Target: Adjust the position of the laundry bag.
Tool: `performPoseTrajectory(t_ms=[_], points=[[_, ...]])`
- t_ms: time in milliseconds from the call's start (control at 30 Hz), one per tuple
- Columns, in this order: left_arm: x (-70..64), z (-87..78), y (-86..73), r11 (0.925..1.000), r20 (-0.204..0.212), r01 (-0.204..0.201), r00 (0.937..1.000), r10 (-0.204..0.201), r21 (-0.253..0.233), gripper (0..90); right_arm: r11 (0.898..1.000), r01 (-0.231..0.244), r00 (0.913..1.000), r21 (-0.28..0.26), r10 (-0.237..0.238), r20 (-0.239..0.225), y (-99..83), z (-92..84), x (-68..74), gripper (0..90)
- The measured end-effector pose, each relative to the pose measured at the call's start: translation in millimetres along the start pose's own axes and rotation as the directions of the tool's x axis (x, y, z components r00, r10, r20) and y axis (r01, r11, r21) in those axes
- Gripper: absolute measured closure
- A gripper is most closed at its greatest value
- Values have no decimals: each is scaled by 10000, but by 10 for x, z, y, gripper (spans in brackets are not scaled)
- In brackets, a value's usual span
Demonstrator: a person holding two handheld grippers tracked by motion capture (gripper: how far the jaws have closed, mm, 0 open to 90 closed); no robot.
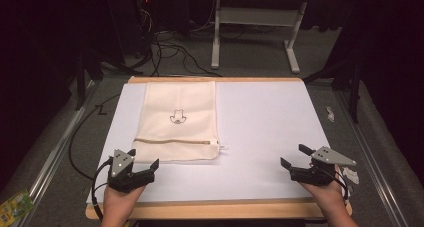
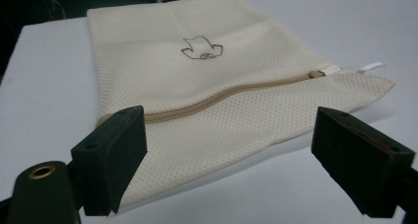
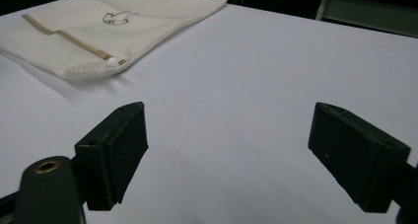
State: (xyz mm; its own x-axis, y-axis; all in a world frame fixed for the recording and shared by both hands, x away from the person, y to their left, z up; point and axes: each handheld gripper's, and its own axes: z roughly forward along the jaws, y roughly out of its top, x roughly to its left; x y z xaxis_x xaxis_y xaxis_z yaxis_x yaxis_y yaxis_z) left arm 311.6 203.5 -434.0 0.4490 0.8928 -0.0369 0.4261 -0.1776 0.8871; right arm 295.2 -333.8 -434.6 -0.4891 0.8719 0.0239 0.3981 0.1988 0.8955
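A cream mesh bag [image 1: 180, 119] lies flat on the left half of the white table top [image 1: 265, 117]. It has a tan zipper [image 1: 175, 141] across its near part and a small dark drawing [image 1: 177, 117] in its middle. My left gripper [image 1: 144, 160] stands open at the bag's near left corner, its jaws spread on either side of the bag's near edge [image 2: 217, 150] without touching it. My right gripper [image 1: 295, 156] stands open over bare table at the near right, far from the bag [image 3: 113, 26]. The zipper's white pull tab [image 2: 369, 66] sticks out at the bag's right end.
The white top rests on a wooden board [image 1: 210, 209] whose edge shows at the front. Beyond the table, a metal desk frame [image 1: 255, 27] and black cables [image 1: 170, 52] lie on the grey floor. Small white scraps [image 1: 350, 174] sit by the right edge.
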Motion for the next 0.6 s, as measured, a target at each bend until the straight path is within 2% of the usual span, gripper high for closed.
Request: performPoseTrajectory(t_ms=[67, 100, 167, 267, 300, 367, 467, 533, 600], points=[[42, 36, -7, 9995, 62, 272, 9996, -273, 147, 142, 10000, -13, 10000, 58, 13, 1, -8, 16, 1, 153], [42, 36, -7, 9995, 62, 272, 9996, -273, 147, 144, 10000, -13, 10000, 58, 13, 1, -8, 16, 1, 153], [63, 87, -2, 9980, 326, 591, 9977, -599, 235, 145, 9999, -92, 9999, 71, 92, 53, -11, 20, 4, 152], [36, 148, 17, 9981, 868, 446, 9951, -481, 416, 144, 9999, -20, 9998, 160, 17, 201, -18, 25, 46, 150], [36, 148, 17, 9981, 868, 446, 9951, -481, 416, 143, 9998, -32, 9997, 181, 28, 237, -18, 30, 57, 150], [36, 148, 12, 9980, 1387, 441, 9891, -499, 450, 140, 9998, -34, 9997, 211, 29, 235, -15, 54, 75, 150], [49, 141, 9, 9985, 1379, 281, 9898, -343, 467, 157, 9997, 4, 9997, 228, -10, 256, -6, 98, 85, 150], [84, 140, 6, 9982, 1384, 405, 9893, -463, 445, 168, 9994, -53, 9996, 356, 44, 271, 16, 146, 104, 150], [112, 142, -2, 9976, 1371, 579, 9886, -627, 386, 173, 9990, 127, 9997, 436, -136, 207, 73, 208, 160, 150]])
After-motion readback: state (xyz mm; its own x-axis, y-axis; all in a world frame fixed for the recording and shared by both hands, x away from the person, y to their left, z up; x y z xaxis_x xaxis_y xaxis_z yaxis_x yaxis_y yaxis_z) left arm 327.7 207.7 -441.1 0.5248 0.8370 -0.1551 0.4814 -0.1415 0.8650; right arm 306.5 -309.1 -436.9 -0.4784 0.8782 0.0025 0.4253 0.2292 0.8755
